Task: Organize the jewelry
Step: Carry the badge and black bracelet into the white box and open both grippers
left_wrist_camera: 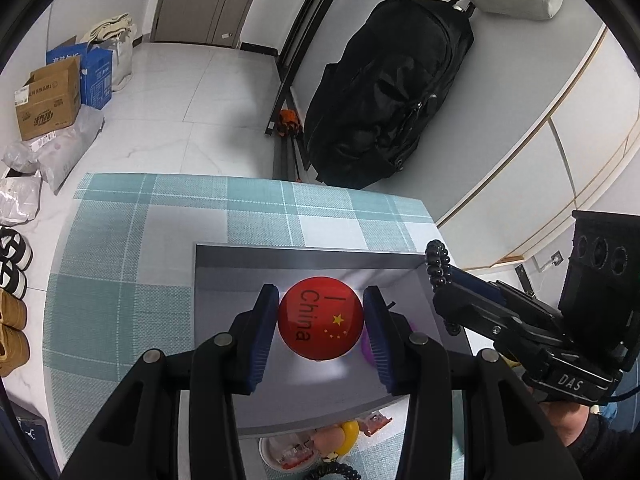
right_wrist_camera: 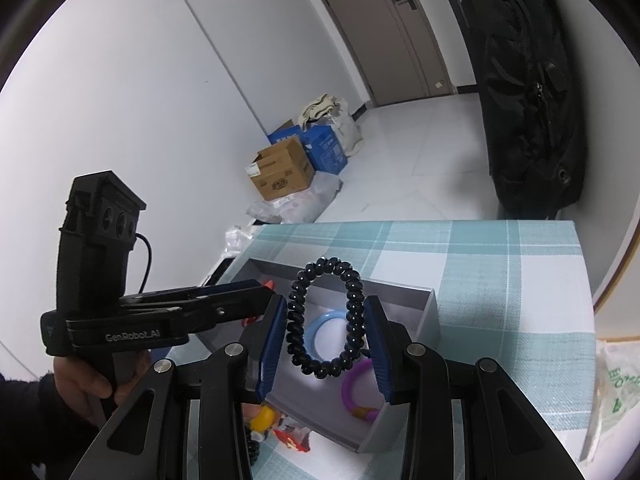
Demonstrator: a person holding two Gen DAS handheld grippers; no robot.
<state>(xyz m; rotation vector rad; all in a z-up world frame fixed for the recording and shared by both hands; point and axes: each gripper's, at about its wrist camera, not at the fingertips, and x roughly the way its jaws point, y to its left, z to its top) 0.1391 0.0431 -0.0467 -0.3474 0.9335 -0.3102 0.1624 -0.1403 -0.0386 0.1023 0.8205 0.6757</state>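
Glossy black beaded bracelet (right_wrist_camera: pixel 326 318) — right tool (right_wrist_camera: pixel 326 346).

White walls and a pale tiled floor (left_wrist_camera: pixel 168 92). A grey-brown door (left_wrist_camera: pixel 200 0) at upper left. Cardboard boxes (left_wrist_camera: pixel 50 98) at left, a black bag (left_wrist_camera: pixel 384 92) hanging upper right, a checked tablecloth (left_wrist_camera: pixel 120 248) below.

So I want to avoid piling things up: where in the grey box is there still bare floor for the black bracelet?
The grey box has bare floor along its far wall, beyond the blue ring. The near end is crowded by the purple ring. The right gripper holds the black bracelet above it; the left gripper holds the red badge over the middle.
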